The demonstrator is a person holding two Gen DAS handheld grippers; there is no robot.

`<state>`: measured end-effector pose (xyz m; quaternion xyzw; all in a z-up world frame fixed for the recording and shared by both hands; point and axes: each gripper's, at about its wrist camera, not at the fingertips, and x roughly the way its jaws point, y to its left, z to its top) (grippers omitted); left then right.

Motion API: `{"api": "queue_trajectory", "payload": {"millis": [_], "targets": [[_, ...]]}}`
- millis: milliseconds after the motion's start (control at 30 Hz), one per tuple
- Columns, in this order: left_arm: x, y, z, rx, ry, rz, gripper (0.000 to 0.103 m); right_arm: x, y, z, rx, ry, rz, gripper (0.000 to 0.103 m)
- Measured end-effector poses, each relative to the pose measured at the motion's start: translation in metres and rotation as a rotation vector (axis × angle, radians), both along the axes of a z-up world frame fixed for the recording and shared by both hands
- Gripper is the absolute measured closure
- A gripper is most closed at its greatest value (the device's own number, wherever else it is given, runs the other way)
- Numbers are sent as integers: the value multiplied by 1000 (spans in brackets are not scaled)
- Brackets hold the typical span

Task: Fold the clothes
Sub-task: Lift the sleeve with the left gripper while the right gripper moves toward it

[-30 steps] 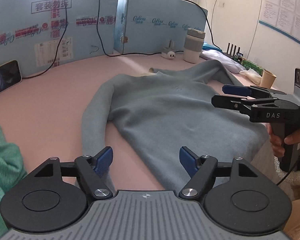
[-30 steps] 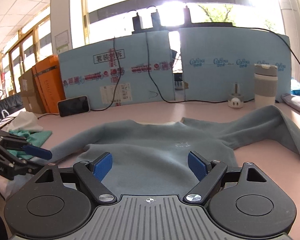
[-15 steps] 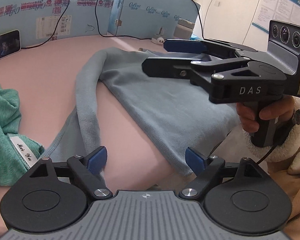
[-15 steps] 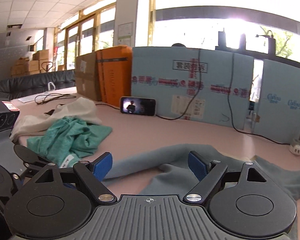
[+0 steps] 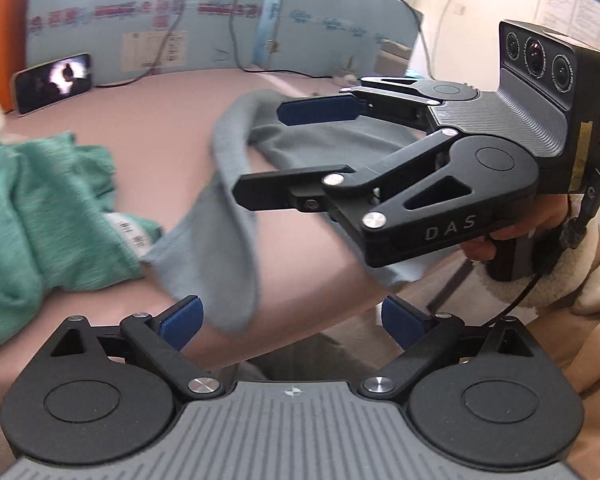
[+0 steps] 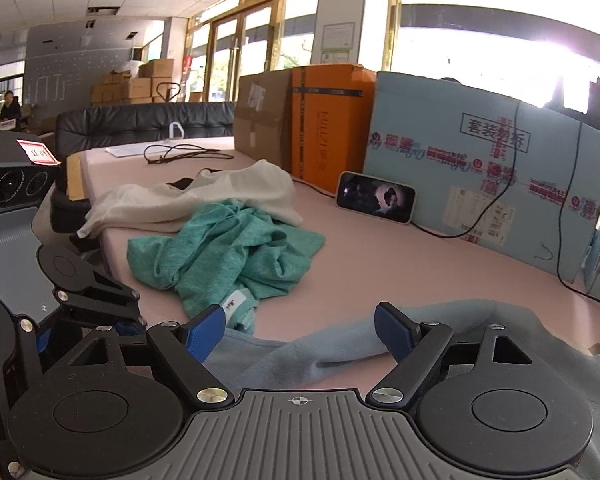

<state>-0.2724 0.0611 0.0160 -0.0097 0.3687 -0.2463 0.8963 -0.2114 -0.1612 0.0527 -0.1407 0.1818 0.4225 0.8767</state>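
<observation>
Left wrist view: left gripper (image 5: 292, 316) low at the near table edge, jaws opening wide, nothing pinched; the cuff end of the grey-blue sweater's sleeve (image 5: 232, 216) hangs in front of the left pad without being pressed. A second ago this view looked across the whole sweater (image 5: 340, 148) spread on the pink table (image 5: 148, 120); now it sits nearer the sleeve, with the green garment (image 5: 40, 216) close on the left. The right gripper (image 5: 296, 152) has swung in from the side and now crosses the middle of the view, rolled on edge, fingers spread, empty, above the sleeve. Phone (image 5: 52, 82) propped at the back. Right wrist view: right gripper (image 6: 300, 334) spread wide, sleeve lying below and between the pads, not gripped; this view has turned from the sweater body toward the green garment (image 6: 224, 256) and white cloth (image 6: 196, 196). Reading: both tools have converged on the left sleeve, probably to take it and fold it inward across the body; no fold yet made.
</observation>
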Motion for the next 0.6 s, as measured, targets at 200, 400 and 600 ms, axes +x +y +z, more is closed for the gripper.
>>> {"api": "queue_trajectory", "payload": {"millis": [200,400,600], "targets": [[-9,25,3,15,-9,95,7,-2,23,-12,-25,54,81,46],[-6,26,-1,59,3,90,5,-6,38,-27,-86,76,126,50],[-8,27,-6,102,20,70,5,-6,42,-38,-143,83,147,50]]}}
